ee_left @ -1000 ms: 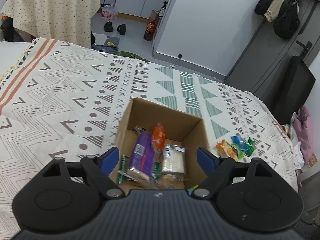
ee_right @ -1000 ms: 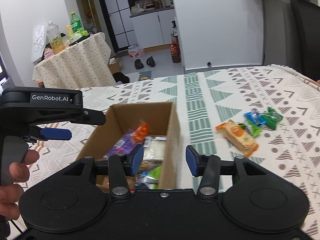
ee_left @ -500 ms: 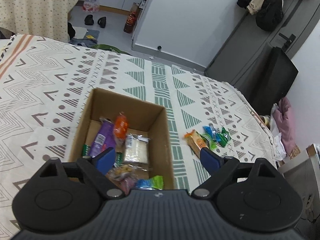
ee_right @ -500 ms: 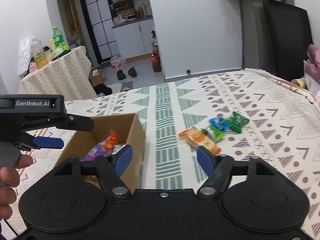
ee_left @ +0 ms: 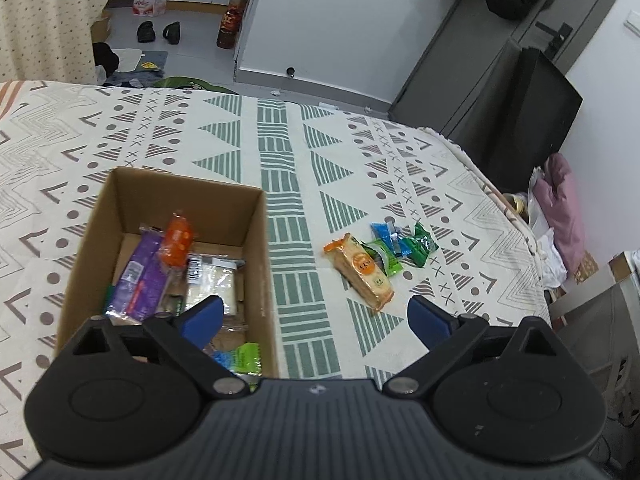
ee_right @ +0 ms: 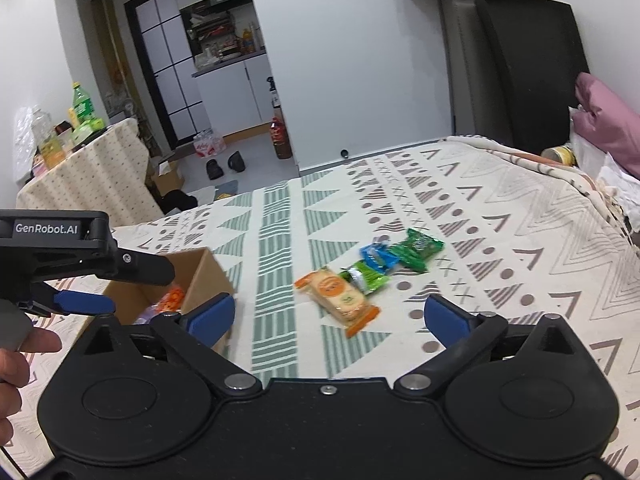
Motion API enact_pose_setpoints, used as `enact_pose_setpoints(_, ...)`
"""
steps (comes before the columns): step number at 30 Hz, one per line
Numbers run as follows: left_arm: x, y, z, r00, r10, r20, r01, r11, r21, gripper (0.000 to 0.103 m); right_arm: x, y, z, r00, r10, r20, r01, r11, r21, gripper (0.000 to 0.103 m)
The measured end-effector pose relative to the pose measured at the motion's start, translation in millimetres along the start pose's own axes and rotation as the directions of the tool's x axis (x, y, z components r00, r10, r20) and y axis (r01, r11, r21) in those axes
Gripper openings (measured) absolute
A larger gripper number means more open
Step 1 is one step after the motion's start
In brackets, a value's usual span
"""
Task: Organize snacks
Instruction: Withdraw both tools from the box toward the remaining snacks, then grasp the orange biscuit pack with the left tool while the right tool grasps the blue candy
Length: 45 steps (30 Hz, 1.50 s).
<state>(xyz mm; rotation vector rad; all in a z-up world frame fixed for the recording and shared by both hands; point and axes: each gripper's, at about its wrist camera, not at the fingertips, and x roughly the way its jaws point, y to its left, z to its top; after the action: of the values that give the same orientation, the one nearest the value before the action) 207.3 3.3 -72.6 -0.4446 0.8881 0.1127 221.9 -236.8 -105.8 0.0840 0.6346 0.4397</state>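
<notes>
An open cardboard box (ee_left: 188,208) on the patterned cloth holds a purple packet (ee_left: 140,276), an orange packet (ee_left: 178,242), a white cracker pack (ee_left: 210,284) and a green packet (ee_left: 244,356). To its right on the cloth lie an orange-wrapped biscuit pack (ee_left: 362,276), a blue packet (ee_left: 384,234) and green packets (ee_left: 420,244). My left gripper (ee_left: 316,316) hangs open and empty over the box's right wall. My right gripper (ee_right: 328,316) is open and empty, just short of the biscuit pack (ee_right: 338,294), with the box (ee_right: 204,276) to its left.
The patterned cloth (ee_left: 280,140) drops away at the far and right edges. A pink bundle (ee_left: 560,208) and a black panel (ee_left: 532,108) stand to the right. A person's hand (ee_right: 16,364) holds the left tool. A side table with bottles (ee_right: 80,160) stands far left.
Both grippers have swung right, from over the box towards the loose packets. The right gripper's fingers have spread much wider. The box and snacks have not moved.
</notes>
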Motion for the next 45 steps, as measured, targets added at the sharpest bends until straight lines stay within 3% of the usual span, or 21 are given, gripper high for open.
enact_pose_setpoints(8,15.3,-28.5,3.1,0.999,0.049,0.016,-0.049,0.997,0.065,0.098,10.4,-30.4,-0.1,1.0,0.007,0.011,-0.008,0.999,0.042,0.101)
enact_pose_setpoints(16,35.6,-47.6,11.6,0.997,0.079,0.023,-0.081,0.993,0.083,0.097,28.4,-52.3,10.7,0.998,0.052,0.017,-0.054,0.996,0.076,0.091)
enact_pose_setpoints(29,77.7,-63.2,38.4,0.996,0.087,0.018,-0.087,0.996,0.034,0.09,71.3,-72.9,36.4,0.994,0.11,0.009,-0.11,0.984,0.137,0.076)
enact_pose_setpoints(38,123.4,-57.0,46.0,0.993,0.102,-0.063,-0.105,0.993,-0.048,0.065,105.7,-85.0,59.9,0.992,0.123,-0.016,-0.117,0.975,0.189,0.063)
enact_pose_setpoints(45,167.4,-54.7,40.4,0.98,0.115,-0.163,-0.117,0.993,-0.004,0.048,131.9,-100.6,34.8,0.984,0.174,-0.041,-0.163,0.967,0.195,0.049)
